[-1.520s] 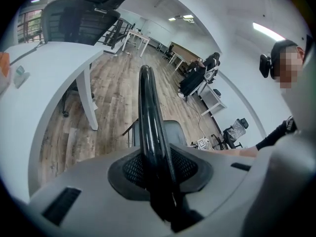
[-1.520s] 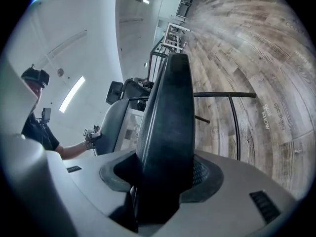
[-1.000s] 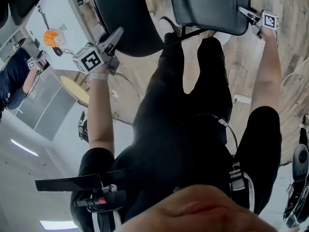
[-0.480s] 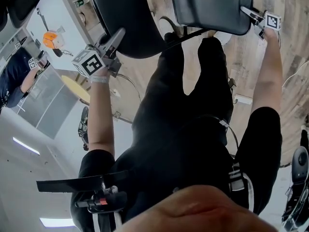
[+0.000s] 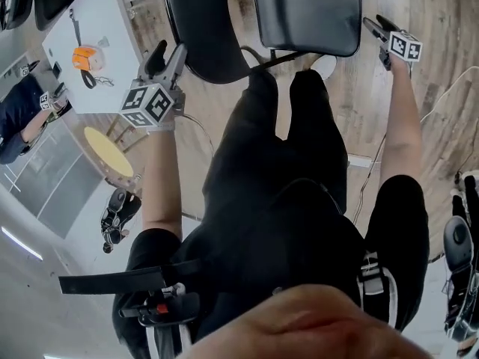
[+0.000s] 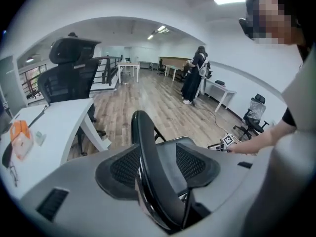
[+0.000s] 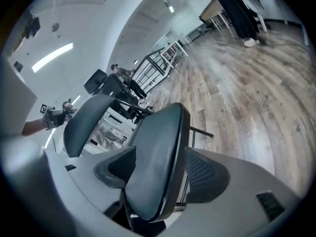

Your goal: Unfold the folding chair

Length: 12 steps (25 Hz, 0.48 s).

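Black chair (image 5: 303, 10) stands at the frame's top, apparently unfolded. The left hand-held gripper (image 5: 166, 57) and right hand-held gripper (image 5: 376, 28) have just spread their jaws wide, with the backrest (image 5: 202, 28) and seat (image 7: 158, 152) loose between them, likely letting go.

The folding chair (image 5: 307, 13) is showing black all over. The plank floor (image 5: 426, 21) is showing pale brown grain. The left tool (image 5: 166, 54) and right tool (image 5: 376, 27) are wearing black-and-white square markers. The surface (image 5: 97, 81) is showing white, the object (image 5: 84, 56) on it orange.
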Each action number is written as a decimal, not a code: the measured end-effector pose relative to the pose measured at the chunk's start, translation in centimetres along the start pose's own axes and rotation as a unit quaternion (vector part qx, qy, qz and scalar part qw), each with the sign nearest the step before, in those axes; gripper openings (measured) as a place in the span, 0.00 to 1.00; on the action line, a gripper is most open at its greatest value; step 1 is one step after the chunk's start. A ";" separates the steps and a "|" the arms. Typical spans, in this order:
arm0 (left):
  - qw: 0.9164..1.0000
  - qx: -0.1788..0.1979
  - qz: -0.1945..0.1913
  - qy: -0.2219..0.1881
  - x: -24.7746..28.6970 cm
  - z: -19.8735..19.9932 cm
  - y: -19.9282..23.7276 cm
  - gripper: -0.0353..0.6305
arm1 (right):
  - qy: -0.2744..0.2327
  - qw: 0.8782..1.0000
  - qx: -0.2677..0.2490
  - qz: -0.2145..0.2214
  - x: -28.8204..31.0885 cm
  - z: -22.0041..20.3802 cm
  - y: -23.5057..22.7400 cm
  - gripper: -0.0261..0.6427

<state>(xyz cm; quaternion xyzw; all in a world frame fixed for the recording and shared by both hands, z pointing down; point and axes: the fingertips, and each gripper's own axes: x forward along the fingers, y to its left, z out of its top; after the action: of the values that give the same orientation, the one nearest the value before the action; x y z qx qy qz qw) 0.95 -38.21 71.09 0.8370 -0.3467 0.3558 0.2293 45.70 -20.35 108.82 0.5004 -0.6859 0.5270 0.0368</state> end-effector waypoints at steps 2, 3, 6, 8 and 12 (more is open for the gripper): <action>1.000 0.011 -0.020 -0.009 -1.5 0.9 -1.9 0.38 | -0.010 0.999 -0.029 0.008 -2.4 0.9 4.4 0.50; 0.999 0.014 -0.033 -0.012 -2.1 1.3 -3.0 0.38 | -0.020 0.999 -0.043 0.016 -3.7 1.6 7.0 0.50; 0.996 0.025 -0.077 -0.039 -2.8 2.6 -6.0 0.38 | -0.054 0.995 -0.083 0.031 -7.2 4.8 13.7 0.50; 0.993 0.034 -0.102 -0.050 -3.6 2.7 -7.6 0.38 | -0.067 0.992 -0.104 0.036 -9.1 5.9 18.2 0.50; 0.986 0.058 -0.151 -0.045 -4.6 2.3 -10.0 0.38 | -0.102 0.983 -0.150 0.032 -11.5 7.7 26.7 0.50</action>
<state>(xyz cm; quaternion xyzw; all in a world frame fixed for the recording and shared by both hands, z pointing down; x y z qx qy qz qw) 7.08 -31.18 64.75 0.9069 -0.2047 0.2985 0.2157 35.74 -20.27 80.48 0.5181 -0.7731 0.3651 0.0249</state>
